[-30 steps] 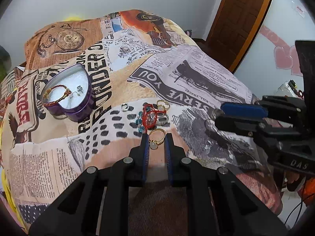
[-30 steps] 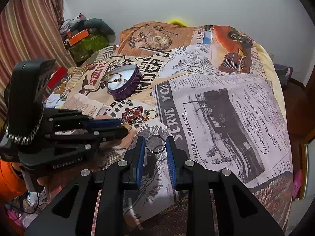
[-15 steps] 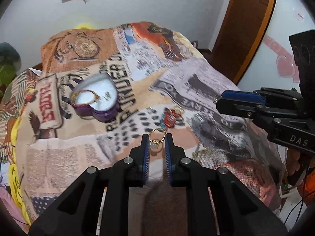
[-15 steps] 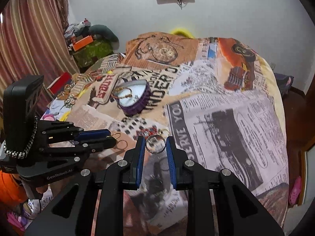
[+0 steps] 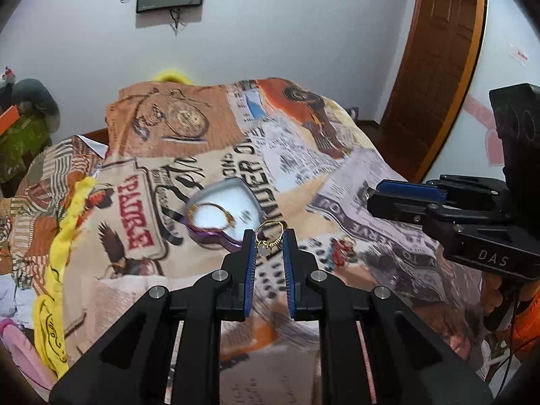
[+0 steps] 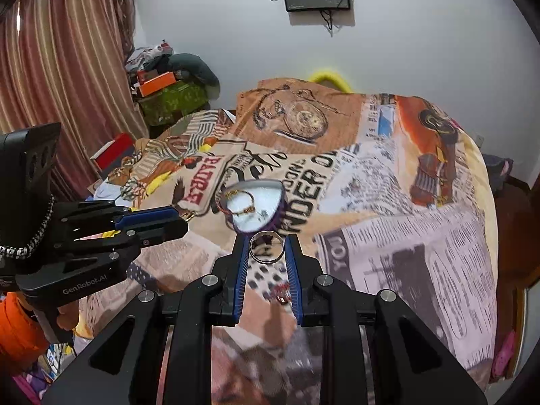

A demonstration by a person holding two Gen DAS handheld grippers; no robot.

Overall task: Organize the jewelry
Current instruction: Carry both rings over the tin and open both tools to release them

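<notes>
Gold ring (image 5: 269, 234) clamped in left gripper (image 5: 269, 246); silver ring (image 6: 266, 246) clamped in right gripper (image 6: 266, 248). Only the right view shows curtain (image 6: 64, 67) at 10 o'clock.

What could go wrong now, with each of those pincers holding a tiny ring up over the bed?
The gold ring sits only at the very tips of the left gripper, so it might slip and vanish on the busy printed bedspread. The silver ring in the right gripper is pinched just as narrowly. Both seem headed for the small heart-shaped tin, so the grippers could bump or miss it.
</notes>
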